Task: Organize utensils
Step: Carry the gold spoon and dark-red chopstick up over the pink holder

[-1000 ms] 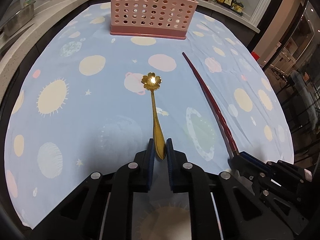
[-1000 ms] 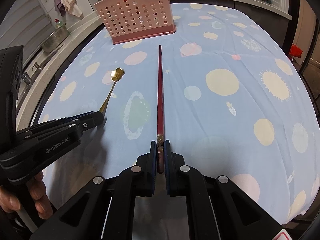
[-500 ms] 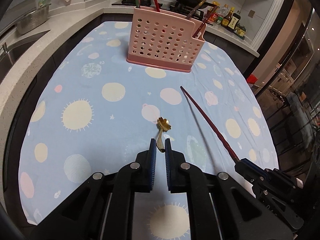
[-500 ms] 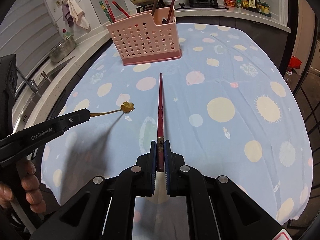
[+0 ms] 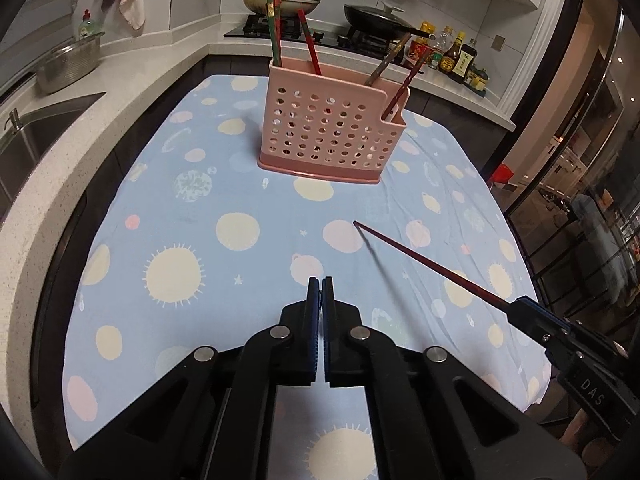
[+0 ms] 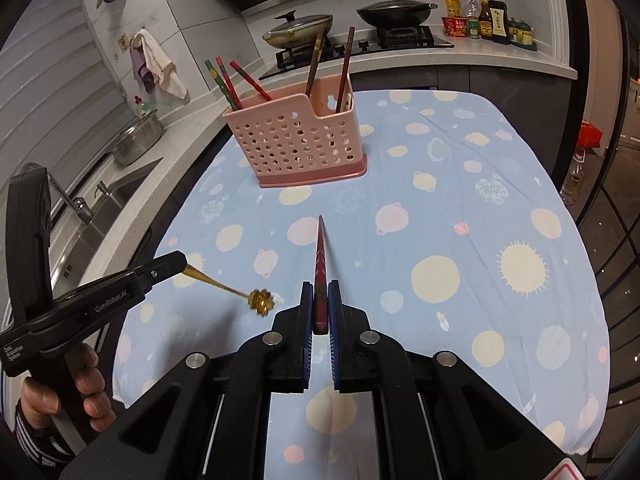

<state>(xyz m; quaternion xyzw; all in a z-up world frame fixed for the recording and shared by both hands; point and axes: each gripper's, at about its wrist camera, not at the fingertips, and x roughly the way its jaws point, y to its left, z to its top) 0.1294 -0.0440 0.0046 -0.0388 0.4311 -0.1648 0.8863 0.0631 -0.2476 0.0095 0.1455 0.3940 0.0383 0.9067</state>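
1. The left tongs (image 6: 182, 262) are closed on the handle end of a gold spoon (image 6: 240, 294), which is held clear above the cloth (image 6: 460, 208) on the counter (image 5: 48, 184), its flower-shaped bowl pointing toward the right tongs.
2. In the left wrist view the spoon is not seen between the closed pads.
3. The right tongs (image 6: 320, 304) are clamped on the thick end of a red chopstick (image 6: 320, 256), whose tip points toward the pink holder (image 6: 296, 144).
4. The holder is stood upright on the cloth, well beyond both utensils, with chopsticks (image 5: 276, 28) in its compartments.
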